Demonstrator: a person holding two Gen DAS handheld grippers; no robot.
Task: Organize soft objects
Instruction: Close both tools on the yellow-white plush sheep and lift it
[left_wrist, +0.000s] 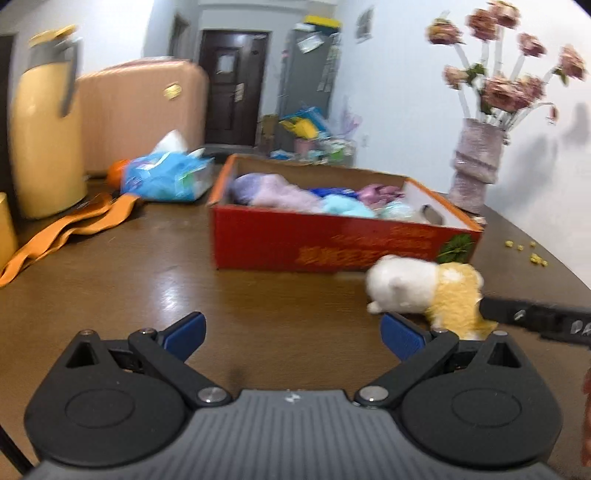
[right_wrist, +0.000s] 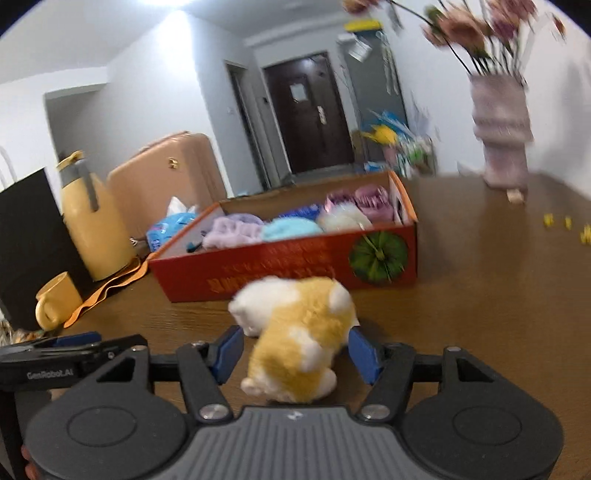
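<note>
While the right gripper (right_wrist: 295, 349) straddles a fluffy white-and-yellow plush toy (right_wrist: 295, 332), both rest at six o'clock of the red cardboard box (right_wrist: 288, 269).
Its blue pads (right_wrist: 231, 352) flank the toy, contact unclear; the left gripper (left_wrist: 293, 338) gapes empty over the brown wooden table (left_wrist: 147, 288).

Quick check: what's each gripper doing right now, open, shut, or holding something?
Left gripper: open, nothing between its jaws.
Right gripper: jaws around the plush toy; whether the pads press on it cannot be told.
</note>
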